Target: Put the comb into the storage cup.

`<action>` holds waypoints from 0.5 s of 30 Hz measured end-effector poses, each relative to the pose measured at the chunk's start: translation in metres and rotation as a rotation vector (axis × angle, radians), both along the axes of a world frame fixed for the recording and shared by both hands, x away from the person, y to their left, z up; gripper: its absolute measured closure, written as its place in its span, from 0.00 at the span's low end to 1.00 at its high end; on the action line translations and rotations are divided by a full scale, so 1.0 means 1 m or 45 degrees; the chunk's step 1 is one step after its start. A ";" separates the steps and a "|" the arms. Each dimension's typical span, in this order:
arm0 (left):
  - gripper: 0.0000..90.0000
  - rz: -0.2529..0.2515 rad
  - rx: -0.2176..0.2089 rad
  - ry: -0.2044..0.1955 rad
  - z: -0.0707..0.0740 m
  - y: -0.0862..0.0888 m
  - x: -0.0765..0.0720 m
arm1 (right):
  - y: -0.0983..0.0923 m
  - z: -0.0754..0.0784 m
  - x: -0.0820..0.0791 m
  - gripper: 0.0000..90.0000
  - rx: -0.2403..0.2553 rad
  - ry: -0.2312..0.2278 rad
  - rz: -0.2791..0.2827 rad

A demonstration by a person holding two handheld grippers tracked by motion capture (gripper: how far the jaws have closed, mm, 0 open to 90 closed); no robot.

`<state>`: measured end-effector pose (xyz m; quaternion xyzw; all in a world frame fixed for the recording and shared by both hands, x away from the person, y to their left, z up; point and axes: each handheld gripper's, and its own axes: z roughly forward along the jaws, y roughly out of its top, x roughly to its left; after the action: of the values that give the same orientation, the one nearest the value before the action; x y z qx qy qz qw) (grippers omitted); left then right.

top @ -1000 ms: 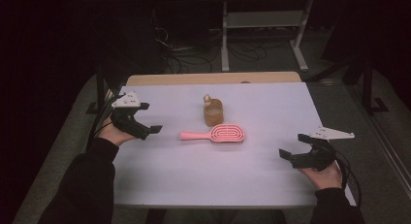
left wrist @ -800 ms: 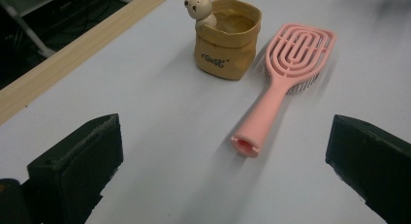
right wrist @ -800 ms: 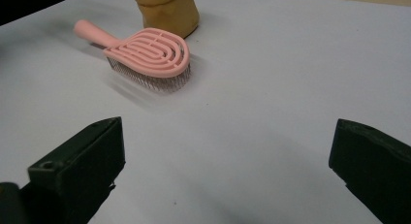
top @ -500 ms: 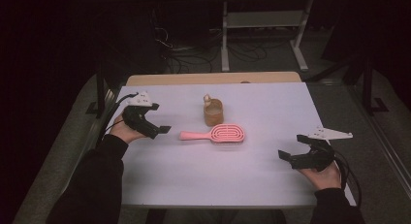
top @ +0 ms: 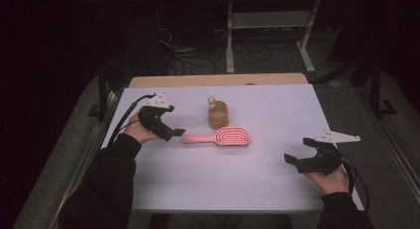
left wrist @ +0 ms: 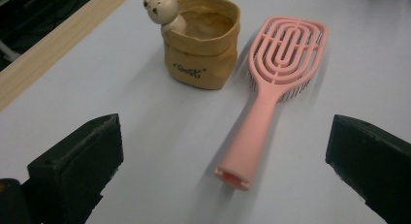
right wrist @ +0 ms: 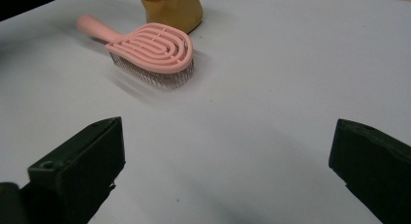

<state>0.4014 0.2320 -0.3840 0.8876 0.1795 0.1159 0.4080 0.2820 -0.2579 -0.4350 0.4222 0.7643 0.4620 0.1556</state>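
Observation:
A pink hairbrush (top: 224, 137) (left wrist: 269, 93) (right wrist: 148, 47) lies bristles down in the middle of the white table (top: 257, 184), handle pointing left. Just behind it stands a tan bag-shaped pot (top: 218, 115) (left wrist: 203, 44) (right wrist: 169, 6) with a small bear figure (left wrist: 162, 8) on its rim. My left gripper (top: 174, 133) (left wrist: 223, 158) is open and close to the handle's end, its jaws wide apart on either side of it without touching. My right gripper (top: 296, 158) (right wrist: 225, 158) is open near the table's right front, well short of the brush head.
A wooden strip (top: 218, 80) runs along the table's far edge. Beyond it on the dark floor are cables (top: 198, 53) and a metal shelf frame (top: 270, 26). A dark stand (top: 101, 97) rises beside the table's left edge.
My left gripper has moved right and forward toward the brush handle's end. The right gripper has stayed in place, and the brush and pot have not moved.

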 end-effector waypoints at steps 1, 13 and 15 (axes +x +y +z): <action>0.00 -0.008 0.001 0.000 0.000 -0.002 0.001 | 0.000 0.000 0.000 0.00 0.001 0.000 0.000; 0.00 -0.078 0.030 0.012 -0.007 -0.027 0.003 | 0.000 0.000 0.000 0.00 0.000 -0.004 0.005; 0.00 -0.084 0.033 0.012 -0.008 -0.029 0.003 | 0.000 0.000 -0.001 0.00 0.002 -0.003 0.005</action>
<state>0.4047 0.2027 -0.3916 0.8989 0.1506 0.1004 0.3991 0.2815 -0.2583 -0.4346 0.4200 0.7647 0.4634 0.1554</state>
